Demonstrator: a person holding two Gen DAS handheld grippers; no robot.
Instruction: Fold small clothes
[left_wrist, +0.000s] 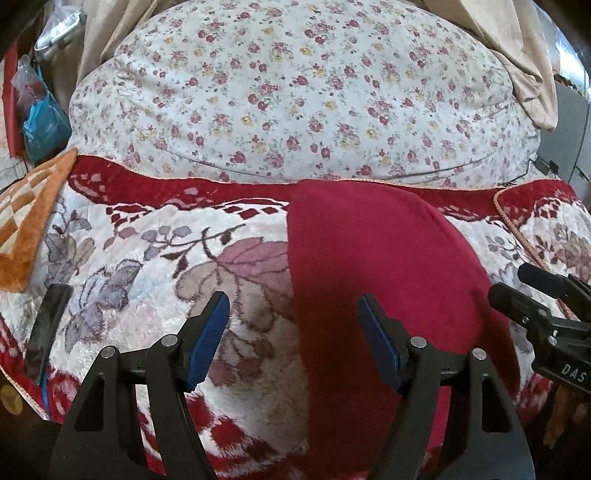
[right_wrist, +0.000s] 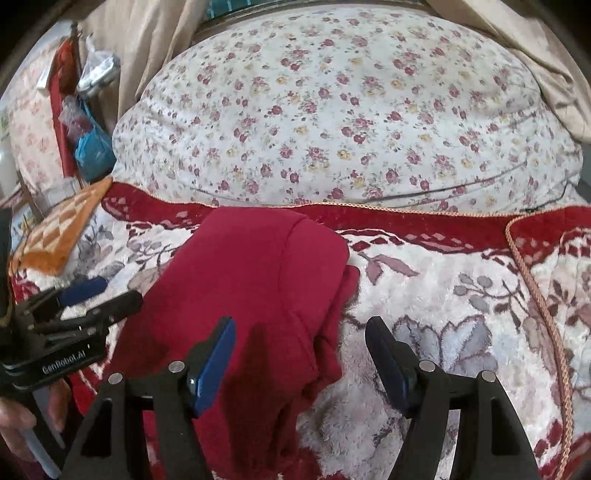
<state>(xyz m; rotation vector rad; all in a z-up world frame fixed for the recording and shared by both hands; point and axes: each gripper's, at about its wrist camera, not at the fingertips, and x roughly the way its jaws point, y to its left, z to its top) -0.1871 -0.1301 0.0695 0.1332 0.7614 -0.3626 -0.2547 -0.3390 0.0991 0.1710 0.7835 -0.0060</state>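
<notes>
At the far left an orange checkered mat (left_wrist: 26, 229) is lying on the edge of a plush blanket (left_wrist: 147, 266), white with red borders and grey and pink leaf patterns. A dark flat device (left_wrist: 46, 328), perhaps a phone, is resting on the blanket just below the mat.

Moving right, the left gripper (left_wrist: 293, 334) is hovering over the blanket with its two blue-padded fingers (left_wrist: 207, 343) standing wide apart, holding nothing. Its left finger is sitting above bare blanket and its right finger above the red garment (left_wrist: 369, 266).

That garment, a small piece of clothing already folded into a long rounded shape, is lying flat on the blanket in the middle, its far end near the blanket's red border.

Further right, the right gripper (right_wrist: 301, 354) is also standing open and empty, one finger over the garment's right edge and the other over blanket.

Behind everything, a large cushion (left_wrist: 295, 92) in a white fabric with small roses is spreading across the back, with beige cloth (left_wrist: 517, 55) hanging at its right.
</notes>
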